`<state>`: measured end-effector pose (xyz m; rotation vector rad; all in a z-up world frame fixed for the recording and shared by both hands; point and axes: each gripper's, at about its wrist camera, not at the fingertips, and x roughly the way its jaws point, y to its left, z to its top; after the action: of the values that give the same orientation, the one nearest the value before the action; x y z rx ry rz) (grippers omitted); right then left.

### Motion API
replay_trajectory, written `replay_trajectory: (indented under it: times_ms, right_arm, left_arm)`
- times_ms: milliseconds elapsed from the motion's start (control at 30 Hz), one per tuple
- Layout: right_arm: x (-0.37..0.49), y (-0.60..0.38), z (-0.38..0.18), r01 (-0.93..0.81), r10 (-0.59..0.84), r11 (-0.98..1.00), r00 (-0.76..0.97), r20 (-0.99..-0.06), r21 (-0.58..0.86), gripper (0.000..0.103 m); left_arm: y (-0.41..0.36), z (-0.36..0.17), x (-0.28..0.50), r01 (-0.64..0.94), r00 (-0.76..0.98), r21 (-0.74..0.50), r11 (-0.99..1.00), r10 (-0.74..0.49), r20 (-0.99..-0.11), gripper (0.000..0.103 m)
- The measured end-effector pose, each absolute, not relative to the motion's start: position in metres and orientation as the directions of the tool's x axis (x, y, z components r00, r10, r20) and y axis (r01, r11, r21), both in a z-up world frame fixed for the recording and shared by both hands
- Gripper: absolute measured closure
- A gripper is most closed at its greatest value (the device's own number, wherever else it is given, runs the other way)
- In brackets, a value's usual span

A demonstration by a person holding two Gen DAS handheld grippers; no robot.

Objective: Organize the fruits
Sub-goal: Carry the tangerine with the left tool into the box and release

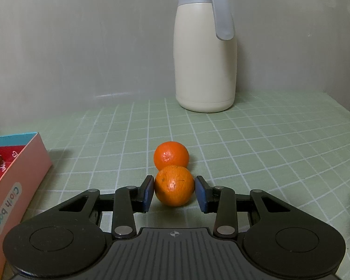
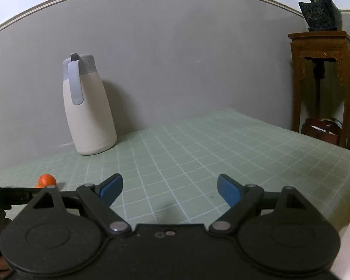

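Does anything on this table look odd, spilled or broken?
Nothing stands out. Two oranges lie touching on the green checked cloth; the left tool grips the nearer orange, the farther orange sits behind it. The cream jug stands upright by the wall, and the pink box looks intact.

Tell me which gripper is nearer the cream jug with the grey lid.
Hard to call. The left gripper, shut on the near orange, faces the jug across the mat; the right gripper is open, jug ahead-left.
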<state>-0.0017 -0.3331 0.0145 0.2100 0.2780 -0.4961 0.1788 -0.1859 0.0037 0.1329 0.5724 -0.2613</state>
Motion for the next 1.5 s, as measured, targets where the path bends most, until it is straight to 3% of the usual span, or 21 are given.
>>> replay_trajectory:
  times_ms: [567,967,1500]
  right_arm:
    - [0.014,-0.307,0.017,0.433,-0.384,0.896,0.869,-0.312,0.104,0.015]
    - [0.042,-0.249,0.017,0.298,-0.266,0.953,0.912,-0.312,0.057,0.015]
    - [0.070,-0.186,0.015,0.133,-0.118,0.991,0.940,-0.321,0.026,0.015]
  left_arm:
    - [-0.139,0.030,0.156,0.236,0.856,0.058,0.970,-0.180,-0.485,0.065]
    - [-0.047,0.054,0.137,0.033,0.919,0.092,0.995,0.006,-0.393,0.065]
    - [0.034,0.039,0.148,-0.136,0.874,0.099,0.986,0.166,-0.457,0.065]
